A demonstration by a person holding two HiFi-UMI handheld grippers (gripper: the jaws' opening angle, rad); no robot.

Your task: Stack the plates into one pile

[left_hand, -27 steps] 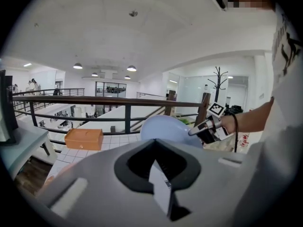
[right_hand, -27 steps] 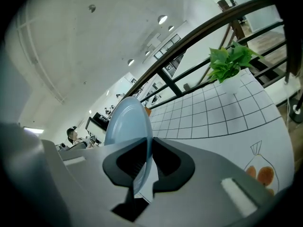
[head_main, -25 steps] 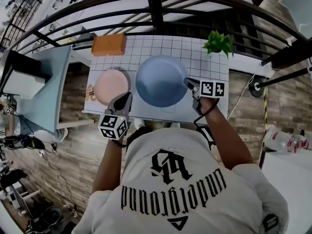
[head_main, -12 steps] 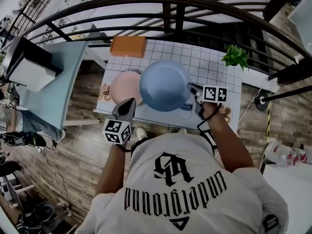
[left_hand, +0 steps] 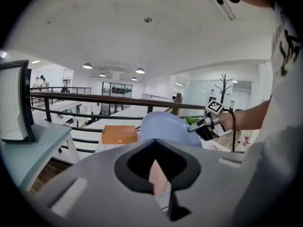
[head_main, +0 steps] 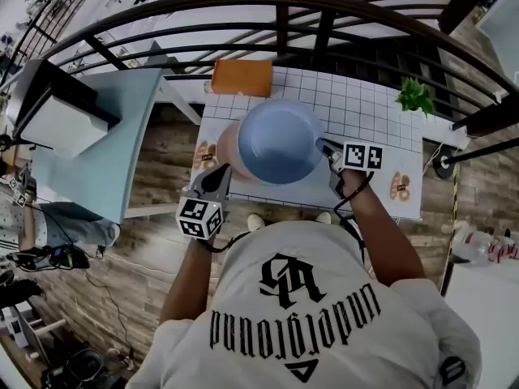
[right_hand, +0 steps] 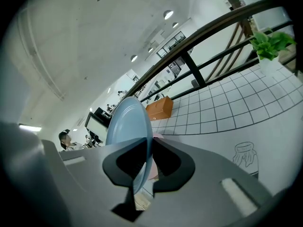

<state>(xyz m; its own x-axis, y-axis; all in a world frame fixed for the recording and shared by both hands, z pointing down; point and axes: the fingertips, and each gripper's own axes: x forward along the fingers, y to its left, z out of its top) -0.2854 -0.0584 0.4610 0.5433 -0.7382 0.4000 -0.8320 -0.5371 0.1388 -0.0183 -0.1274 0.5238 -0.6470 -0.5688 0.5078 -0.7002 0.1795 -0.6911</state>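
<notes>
My right gripper (head_main: 323,146) is shut on the right rim of a large blue plate (head_main: 280,142) and holds it tilted above the white gridded table (head_main: 365,112). In the right gripper view the blue plate (right_hand: 124,122) runs edge-on between the jaws of that gripper (right_hand: 147,142). A pink plate (head_main: 225,149) lies on the table, mostly hidden under the blue one, with only its left rim showing. My left gripper (head_main: 218,174) hovers at the pink plate's near edge, jaws close together and holding nothing. Past this gripper (left_hand: 154,146) a sliver of the pink plate (left_hand: 159,181) shows, with the blue plate (left_hand: 163,126) beyond.
An orange box (head_main: 242,77) sits at the table's far left corner and a small green plant (head_main: 415,96) at its far right. A dark railing (head_main: 324,6) curves behind the table. A pale blue side table (head_main: 97,136) stands to the left.
The right gripper has carried the blue plate leftward, from beside the pink plate to over it. The left gripper has stayed at the pink plate's near edge.
</notes>
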